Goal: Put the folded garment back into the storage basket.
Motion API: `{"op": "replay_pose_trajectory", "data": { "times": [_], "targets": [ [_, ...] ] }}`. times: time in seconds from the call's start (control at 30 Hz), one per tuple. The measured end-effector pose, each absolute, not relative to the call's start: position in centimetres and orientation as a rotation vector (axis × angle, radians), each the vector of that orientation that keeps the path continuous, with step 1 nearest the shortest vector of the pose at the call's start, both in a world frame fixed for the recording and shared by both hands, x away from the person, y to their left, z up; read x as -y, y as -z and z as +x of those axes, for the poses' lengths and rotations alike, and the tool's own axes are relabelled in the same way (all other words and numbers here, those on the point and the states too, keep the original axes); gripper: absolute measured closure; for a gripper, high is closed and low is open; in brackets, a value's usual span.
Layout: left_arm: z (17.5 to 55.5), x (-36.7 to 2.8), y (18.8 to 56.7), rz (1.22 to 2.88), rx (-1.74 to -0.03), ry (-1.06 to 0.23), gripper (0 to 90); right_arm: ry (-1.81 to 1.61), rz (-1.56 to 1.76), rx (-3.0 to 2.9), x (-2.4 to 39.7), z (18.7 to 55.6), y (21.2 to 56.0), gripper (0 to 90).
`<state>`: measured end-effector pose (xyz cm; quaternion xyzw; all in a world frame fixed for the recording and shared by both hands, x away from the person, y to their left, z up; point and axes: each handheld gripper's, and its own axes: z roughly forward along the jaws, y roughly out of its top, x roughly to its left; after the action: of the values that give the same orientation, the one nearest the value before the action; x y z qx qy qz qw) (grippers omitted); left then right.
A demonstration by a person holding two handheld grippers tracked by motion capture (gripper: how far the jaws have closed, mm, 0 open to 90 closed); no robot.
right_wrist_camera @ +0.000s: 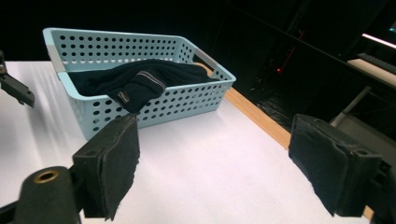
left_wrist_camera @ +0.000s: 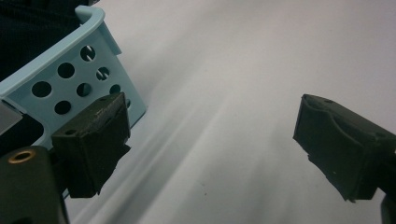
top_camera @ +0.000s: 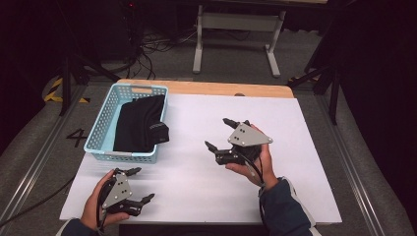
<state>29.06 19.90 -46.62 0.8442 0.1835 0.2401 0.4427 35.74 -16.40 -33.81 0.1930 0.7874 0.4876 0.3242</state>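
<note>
Right gripper (right_wrist_camera: 215, 172) is pointing across the white table (right_wrist_camera: 205, 163), its two black padded jaws rising at 7 and 4 o'clock, standing wide apart with nothing between them. A light blue perforated basket (right_wrist_camera: 187, 100) is sitting at 11 o'clock, well beyond the jaws. Dark folded clothing (right_wrist_camera: 140, 79) is lying inside it, one piece with a grey stripe draping over the near wall. The table's wooden edge (right_wrist_camera: 261, 119) is running at 2 o'clock. Part of the left gripper (right_wrist_camera: 14, 86) is poking in at 9 o'clock
</note>
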Motion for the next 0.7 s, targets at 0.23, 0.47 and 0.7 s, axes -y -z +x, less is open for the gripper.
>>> {"op": "replay_pose_trajectory", "data": {
  "times": [0.23,0.47,0.7],
  "targets": [
    [29.0,-19.9,46.6,2.093,-0.454,-0.598,11.3,-1.262,0.494,-2.047,17.0,35.3,33.8,17.2],
    [29.0,-19.9,46.6,2.092,-0.454,-0.596,11.3,-1.241,0.488,-2.034,17.4,34.9,33.7,17.2],
    [29.0,-19.9,46.6,2.094,-0.455,-0.599,10.8,-1.224,0.494,-2.023,18.1,34.5,33.6,17.2]
  ]
}}
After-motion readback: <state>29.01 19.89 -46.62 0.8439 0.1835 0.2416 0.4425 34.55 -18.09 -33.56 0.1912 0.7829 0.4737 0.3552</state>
